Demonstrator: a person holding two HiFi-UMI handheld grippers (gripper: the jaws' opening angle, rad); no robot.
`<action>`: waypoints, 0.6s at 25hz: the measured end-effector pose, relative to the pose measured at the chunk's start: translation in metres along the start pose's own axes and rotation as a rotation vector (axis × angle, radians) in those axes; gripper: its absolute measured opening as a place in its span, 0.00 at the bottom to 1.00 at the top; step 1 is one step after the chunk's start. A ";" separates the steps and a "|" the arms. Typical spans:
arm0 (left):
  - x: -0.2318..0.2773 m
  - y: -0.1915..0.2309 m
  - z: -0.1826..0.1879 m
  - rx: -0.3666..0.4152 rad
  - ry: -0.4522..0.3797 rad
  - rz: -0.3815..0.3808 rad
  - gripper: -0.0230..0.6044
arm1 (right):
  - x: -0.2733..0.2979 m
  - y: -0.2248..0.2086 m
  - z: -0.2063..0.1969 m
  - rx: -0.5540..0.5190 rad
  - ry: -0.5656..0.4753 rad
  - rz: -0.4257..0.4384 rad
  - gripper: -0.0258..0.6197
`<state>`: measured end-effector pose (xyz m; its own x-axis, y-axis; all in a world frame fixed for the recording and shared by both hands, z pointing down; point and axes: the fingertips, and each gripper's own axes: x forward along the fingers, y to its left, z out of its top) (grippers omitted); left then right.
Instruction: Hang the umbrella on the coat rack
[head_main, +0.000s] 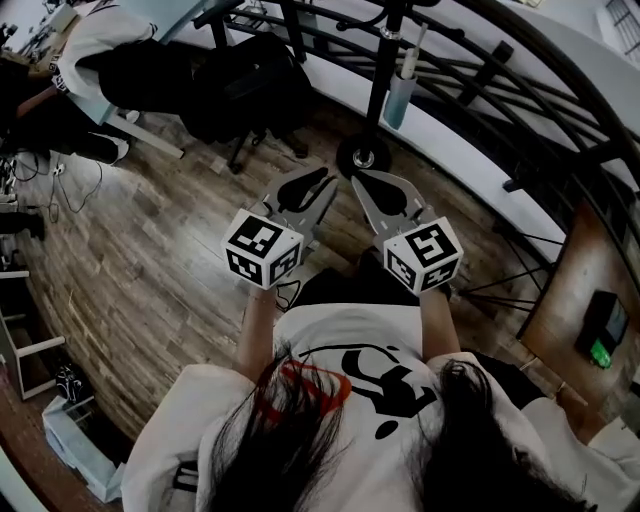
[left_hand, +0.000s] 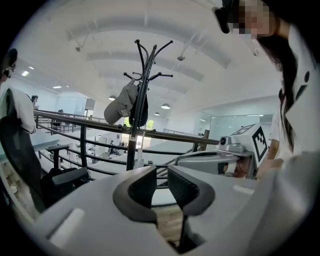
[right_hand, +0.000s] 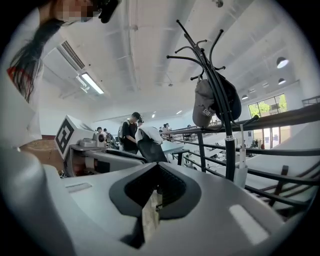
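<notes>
The black coat rack (head_main: 380, 70) stands on a round base (head_main: 362, 156) by the railing, straight ahead of both grippers. A grey cap (left_hand: 121, 104) and a dark bag (right_hand: 227, 102) hang from its hooks. A pale folded umbrella (head_main: 399, 96) stands upright right beside the pole; what holds it I cannot tell. The umbrella (left_hand: 139, 156) shows small in the left gripper view, and the umbrella (right_hand: 241, 172) sits low by the pole in the right gripper view. My left gripper (head_main: 306, 188) has a narrow empty gap between its jaws. My right gripper (head_main: 388, 194) is shut on nothing.
A black metal railing (head_main: 480, 70) curves behind the rack, with a drop beyond it. A black office chair (head_main: 240, 95) stands to the left on the wooden floor (head_main: 150, 250). People (right_hand: 131, 131) stand at desks far off. A white shelf (head_main: 30, 350) is at the left edge.
</notes>
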<state>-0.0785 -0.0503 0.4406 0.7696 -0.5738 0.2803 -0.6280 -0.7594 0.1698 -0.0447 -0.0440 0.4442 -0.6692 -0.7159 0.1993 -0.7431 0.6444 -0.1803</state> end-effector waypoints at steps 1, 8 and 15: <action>-0.003 0.002 -0.002 -0.002 0.002 -0.001 0.14 | 0.001 0.003 -0.002 0.002 0.001 -0.001 0.07; -0.042 -0.016 -0.025 -0.004 0.005 -0.017 0.14 | -0.012 0.047 -0.017 -0.012 0.004 -0.010 0.07; -0.052 -0.023 -0.037 -0.005 -0.010 -0.018 0.14 | -0.018 0.060 -0.027 -0.033 0.006 -0.007 0.07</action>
<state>-0.1082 0.0084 0.4572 0.7819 -0.5630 0.2678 -0.6145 -0.7683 0.1791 -0.0772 0.0145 0.4557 -0.6640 -0.7188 0.2058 -0.7472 0.6481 -0.1470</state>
